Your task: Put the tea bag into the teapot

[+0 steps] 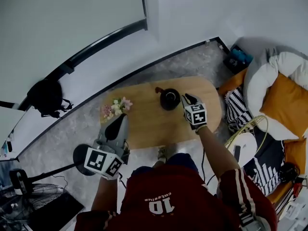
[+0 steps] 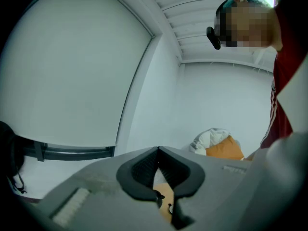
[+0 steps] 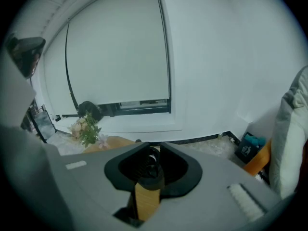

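No tea bag shows in any view. Small round black teapot [image 1: 169,99] sits on the oval wooden desk [image 1: 144,124], just beside the right gripper [image 1: 188,99] at its 9 o'clock, framed between its slightly parted, empty fingers [image 3: 126,170]. Left gripper [image 1: 120,120] is well apart, with its fingers pressed together and empty.
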`<state>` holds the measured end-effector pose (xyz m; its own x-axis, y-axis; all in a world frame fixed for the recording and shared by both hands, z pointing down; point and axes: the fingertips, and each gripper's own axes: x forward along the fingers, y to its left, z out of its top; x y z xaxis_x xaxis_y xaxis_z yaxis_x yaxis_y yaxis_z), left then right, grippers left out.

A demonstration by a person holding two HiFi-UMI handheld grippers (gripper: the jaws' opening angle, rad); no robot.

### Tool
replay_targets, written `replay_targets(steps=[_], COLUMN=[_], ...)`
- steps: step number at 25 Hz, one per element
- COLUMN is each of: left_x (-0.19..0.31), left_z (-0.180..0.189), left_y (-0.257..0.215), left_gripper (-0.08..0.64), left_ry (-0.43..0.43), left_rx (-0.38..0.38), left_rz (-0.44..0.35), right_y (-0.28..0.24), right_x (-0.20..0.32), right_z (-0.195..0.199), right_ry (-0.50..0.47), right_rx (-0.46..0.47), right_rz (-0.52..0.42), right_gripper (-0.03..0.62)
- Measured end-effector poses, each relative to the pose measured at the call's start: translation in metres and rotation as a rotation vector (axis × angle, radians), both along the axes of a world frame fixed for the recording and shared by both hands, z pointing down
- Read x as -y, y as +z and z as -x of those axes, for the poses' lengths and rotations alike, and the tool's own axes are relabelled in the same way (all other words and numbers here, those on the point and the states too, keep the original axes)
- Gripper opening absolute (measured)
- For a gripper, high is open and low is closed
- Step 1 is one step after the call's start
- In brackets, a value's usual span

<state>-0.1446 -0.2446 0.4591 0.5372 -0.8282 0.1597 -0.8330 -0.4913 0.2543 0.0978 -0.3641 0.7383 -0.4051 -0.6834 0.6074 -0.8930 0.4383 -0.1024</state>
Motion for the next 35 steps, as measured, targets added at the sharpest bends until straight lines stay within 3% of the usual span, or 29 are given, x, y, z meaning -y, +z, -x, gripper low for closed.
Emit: replay_targets(steps=[9, 16, 23, 30, 35], left_x=[0.01, 0.015, 0.025, 0.02, 0.017], left_z=[-0.048, -0.092, -0.117, -0.127, -0.124], left_y=[-0.017, -0.043, -0.074, -0.104, -0.115], left_gripper=[0.002, 0.002, 0.002, 0.002, 0.002], left_ry=[0.127, 0.239, 0.297, 0.341, 0.33], left_rx=[-0.017, -0.027, -0.036, -0.039, -0.043], left_rz=[-0.055, -0.095, -0.147, -0.2, -0.22], right_y=[-0.059, -0.116, -0.217, -0.327, -0.395], right_x=[-0.043, -0.086, -0.092, -0.116, -0.137], right_z=[-0.067, -0.076, -0.09, -0.069, -0.06], right_ry=[0.153, 0.148, 0.236, 0.17, 0.175], right_rx=[0.03, 0.04, 0.138, 0.22, 0.283], right_rz=[-0.062, -0.143, -0.331, -0.528, -0.664], right_gripper=[0.064, 0.061, 0.061, 0.061, 0.047])
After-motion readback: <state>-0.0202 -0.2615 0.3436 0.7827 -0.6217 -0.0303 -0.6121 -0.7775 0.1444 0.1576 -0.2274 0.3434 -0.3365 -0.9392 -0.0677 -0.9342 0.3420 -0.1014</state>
